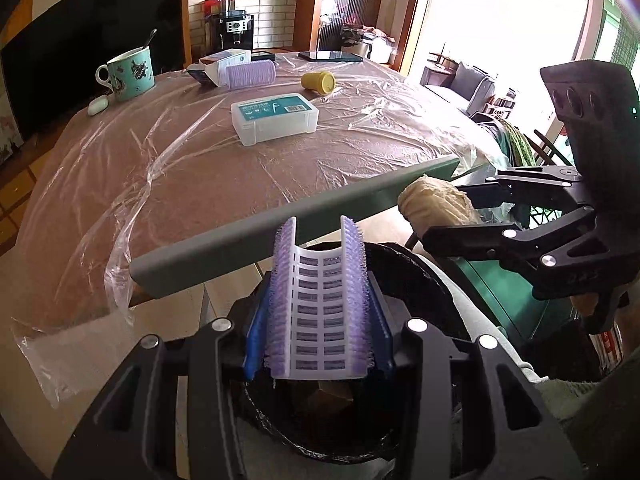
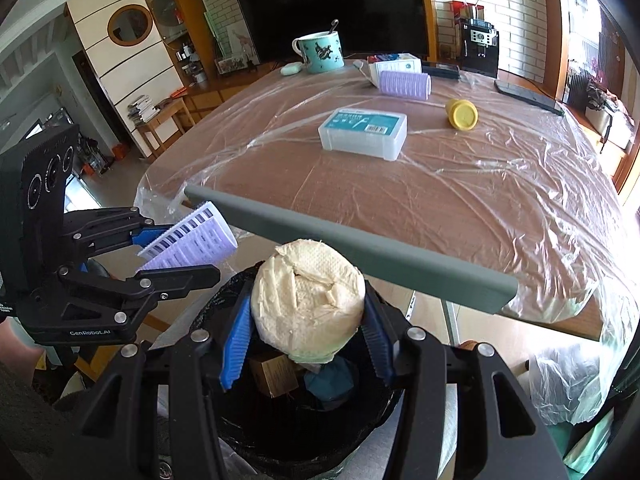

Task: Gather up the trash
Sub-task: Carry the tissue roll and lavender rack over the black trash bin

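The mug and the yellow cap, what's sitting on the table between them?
Between the mug and yellow cap lie the purple roller and a small white carton, clearest in the right wrist view.

A home's living and dining room: a television (image 2: 332, 8) against a white brick wall (image 2: 444, 12), a coffee machine (image 2: 482, 46) beyond the far edge of the plastic-covered dining table (image 2: 480, 200), and a sofa (image 1: 468, 84).
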Demonstrator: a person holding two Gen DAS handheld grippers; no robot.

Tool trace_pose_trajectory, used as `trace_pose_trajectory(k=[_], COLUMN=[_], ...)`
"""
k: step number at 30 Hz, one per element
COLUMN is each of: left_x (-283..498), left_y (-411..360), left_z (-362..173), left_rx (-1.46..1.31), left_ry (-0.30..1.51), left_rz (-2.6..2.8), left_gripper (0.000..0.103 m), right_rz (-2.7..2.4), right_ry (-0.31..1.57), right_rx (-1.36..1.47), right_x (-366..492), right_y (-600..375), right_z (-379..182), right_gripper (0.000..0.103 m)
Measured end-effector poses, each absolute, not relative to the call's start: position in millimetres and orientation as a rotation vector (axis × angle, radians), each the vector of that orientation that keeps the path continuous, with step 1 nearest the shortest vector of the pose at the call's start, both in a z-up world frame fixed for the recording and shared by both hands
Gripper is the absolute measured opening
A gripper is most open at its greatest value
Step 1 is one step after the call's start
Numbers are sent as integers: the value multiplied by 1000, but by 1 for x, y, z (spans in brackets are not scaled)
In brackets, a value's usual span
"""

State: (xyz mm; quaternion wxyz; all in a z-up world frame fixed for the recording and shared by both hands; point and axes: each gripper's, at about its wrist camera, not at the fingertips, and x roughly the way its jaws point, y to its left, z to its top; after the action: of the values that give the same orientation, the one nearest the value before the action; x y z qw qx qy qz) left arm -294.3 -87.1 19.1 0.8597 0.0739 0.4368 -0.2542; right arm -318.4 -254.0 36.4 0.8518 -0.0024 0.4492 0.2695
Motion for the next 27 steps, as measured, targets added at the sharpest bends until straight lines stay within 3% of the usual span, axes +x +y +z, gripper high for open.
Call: trace_pose_trajectory(k=[27], left_x=[-298], left_y=[-90], left_z=[-29], left_rx=[255], left_ry=[1035], left_rz=[-501], left_gripper=[44], right_rz=[574], right_ry=[1061], right_rx=[-48], right_x=[-324], right_y=[-240], right_z=[-13], right_gripper=[50])
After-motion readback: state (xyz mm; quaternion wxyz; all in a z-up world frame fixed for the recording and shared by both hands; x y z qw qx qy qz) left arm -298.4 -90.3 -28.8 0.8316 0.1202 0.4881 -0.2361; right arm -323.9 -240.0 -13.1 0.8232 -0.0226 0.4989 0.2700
